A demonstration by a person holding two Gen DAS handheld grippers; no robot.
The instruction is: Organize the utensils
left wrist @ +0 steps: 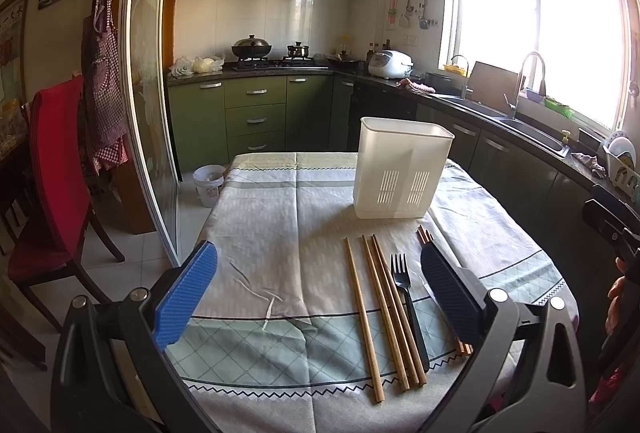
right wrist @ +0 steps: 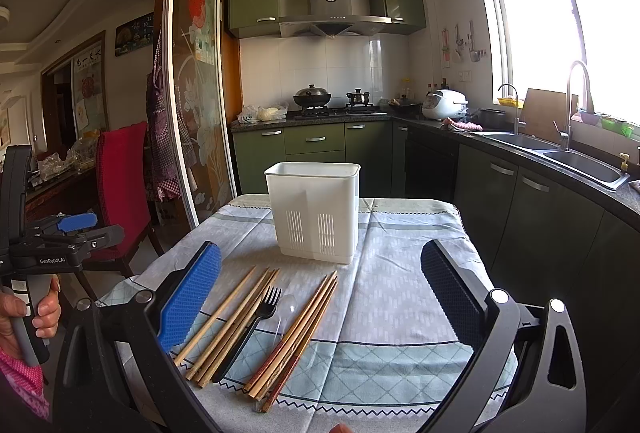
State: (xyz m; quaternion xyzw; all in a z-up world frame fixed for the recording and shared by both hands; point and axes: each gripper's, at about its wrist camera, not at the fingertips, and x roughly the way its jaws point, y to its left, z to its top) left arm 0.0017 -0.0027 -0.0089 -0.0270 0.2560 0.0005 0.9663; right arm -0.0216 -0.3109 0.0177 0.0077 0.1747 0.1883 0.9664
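Jaws wide above chopsticks [right wrist: 236, 325], fork [right wrist: 256, 321]

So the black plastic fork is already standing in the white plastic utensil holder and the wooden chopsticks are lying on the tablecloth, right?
Not quite. The black plastic fork lies flat on the tablecloth among the wooden chopsticks, not in the white plastic utensil holder. The right wrist view shows it clearly.

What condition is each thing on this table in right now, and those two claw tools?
White holder: upright, nothing visible inside.
Plain chopsticks: flat on the cloth.
Black fork: flat, tines toward the holder.
Clear spoon: flat beside the fork.
Patterned chopsticks: flat, bundled.
Left gripper: open, empty.
Right gripper: open, empty.
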